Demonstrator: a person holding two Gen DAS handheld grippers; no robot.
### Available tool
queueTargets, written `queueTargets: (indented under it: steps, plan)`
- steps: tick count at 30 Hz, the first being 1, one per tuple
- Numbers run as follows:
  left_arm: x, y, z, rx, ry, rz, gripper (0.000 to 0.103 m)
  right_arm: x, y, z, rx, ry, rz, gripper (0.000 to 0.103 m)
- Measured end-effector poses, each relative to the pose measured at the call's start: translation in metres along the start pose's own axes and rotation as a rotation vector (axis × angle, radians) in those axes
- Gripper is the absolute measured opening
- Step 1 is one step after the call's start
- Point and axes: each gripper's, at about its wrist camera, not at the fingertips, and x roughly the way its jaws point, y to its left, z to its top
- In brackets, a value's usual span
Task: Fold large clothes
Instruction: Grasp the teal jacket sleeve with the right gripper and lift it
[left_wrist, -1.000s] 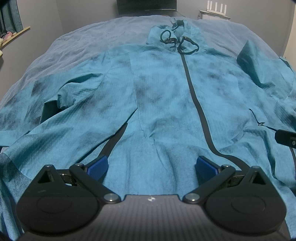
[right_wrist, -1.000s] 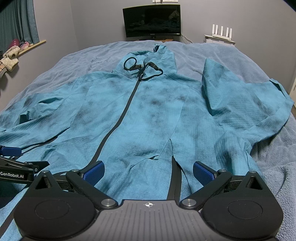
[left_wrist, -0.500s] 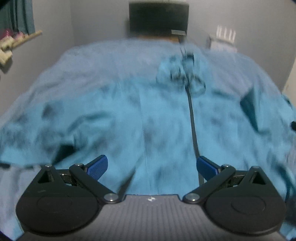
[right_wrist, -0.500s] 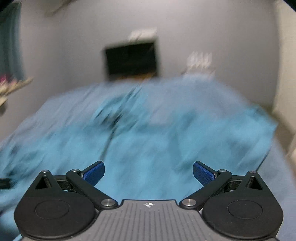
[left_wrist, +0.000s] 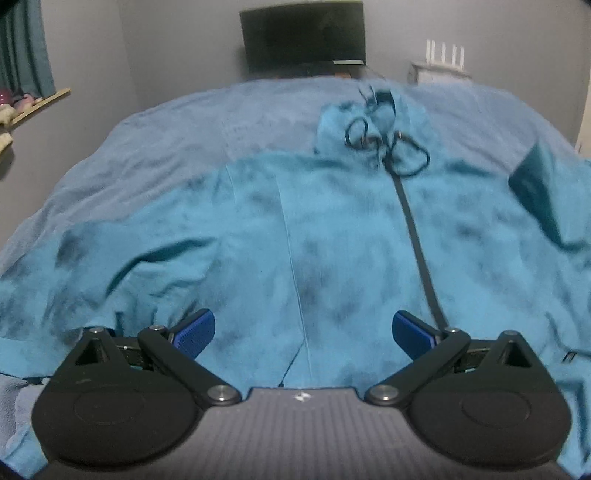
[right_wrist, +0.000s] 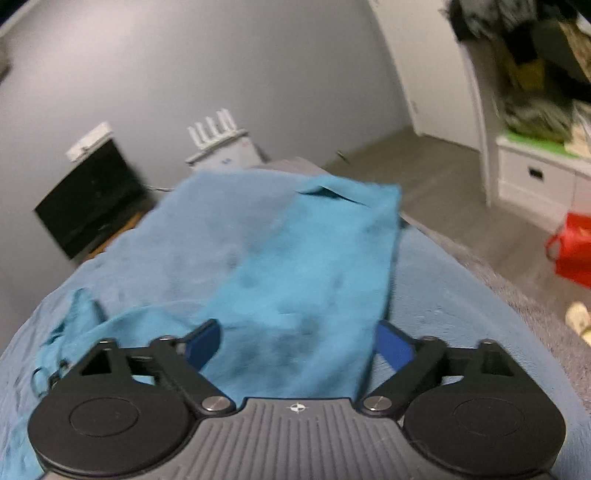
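Left wrist view: one teal hooded jacket of thin mottled fabric (left_wrist: 332, 236) lies spread front-up on a blue-grey bedspread (left_wrist: 192, 125). One dark zipper line (left_wrist: 417, 243) runs down its front from the hood (left_wrist: 373, 118), where one black drawcord (left_wrist: 402, 155) lies in loose loops. One sleeve extends toward the left of the frame, creased and partly bunched; the other sleeve reaches the right edge of the frame and shows a folded-over dark patch. The left gripper (left_wrist: 303, 330) is positioned above the jacket's lower front panel. Its two blue-padded fingers (left_wrist: 195, 330) stand wide apart with nothing between them; contact with the fabric cannot be determined.

Right wrist view: the frame is blurred. One length of the jacket's teal fabric (right_wrist: 314, 266) stretches away from the camera across the bedspread toward its far edge. The right gripper (right_wrist: 297, 347) is spread wide, with this fabric lying between its two blue pads (right_wrist: 203, 343); no grip is visible. Background items, one each: a black flat screen (right_wrist: 92, 199), a white router with four antennas (right_wrist: 214, 133), a red bag (right_wrist: 576, 243) on the floor, a white cabinet (right_wrist: 535, 177).
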Motion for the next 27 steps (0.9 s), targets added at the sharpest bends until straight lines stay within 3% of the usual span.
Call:
queueTargets:
  steps: [4, 6, 11, 14, 16, 17, 21, 27]
  plan:
    - [0.014, -0.003, -0.004, 0.004, 0.022, -0.049, 0.103, 0.027, -0.029, -0.013, 0.090, 0.019, -0.008, 0.075]
    - [0.020, -0.005, -0.004, -0.001, 0.026, -0.078, 0.103, 0.043, -0.039, -0.015, 0.126, 0.036, -0.016, 0.063]
    - [0.038, -0.013, -0.010, 0.031, 0.068, -0.088, 0.103, 0.085, -0.058, -0.016, 0.218, 0.051, -0.017, 0.055]
    - [0.048, -0.017, -0.014, 0.035, 0.109, -0.099, 0.103, 0.115, -0.063, -0.010, 0.271, 0.023, 0.077, 0.053]
    - [0.053, -0.017, -0.016, 0.034, 0.124, -0.107, 0.103, 0.120, -0.068, -0.009, 0.322, -0.013, 0.143, 0.035]
    - [0.055, -0.018, -0.016, 0.036, 0.130, -0.108, 0.103, 0.121, -0.068, -0.008, 0.333, -0.030, 0.155, 0.014]
    - [0.055, -0.020, -0.016, 0.044, 0.131, -0.110, 0.103, 0.101, -0.047, 0.004, 0.237, -0.138, 0.240, 0.003]
    - [0.046, -0.025, -0.017, 0.074, 0.093, -0.115, 0.103, 0.022, 0.041, 0.015, -0.070, -0.292, 0.467, 0.003]
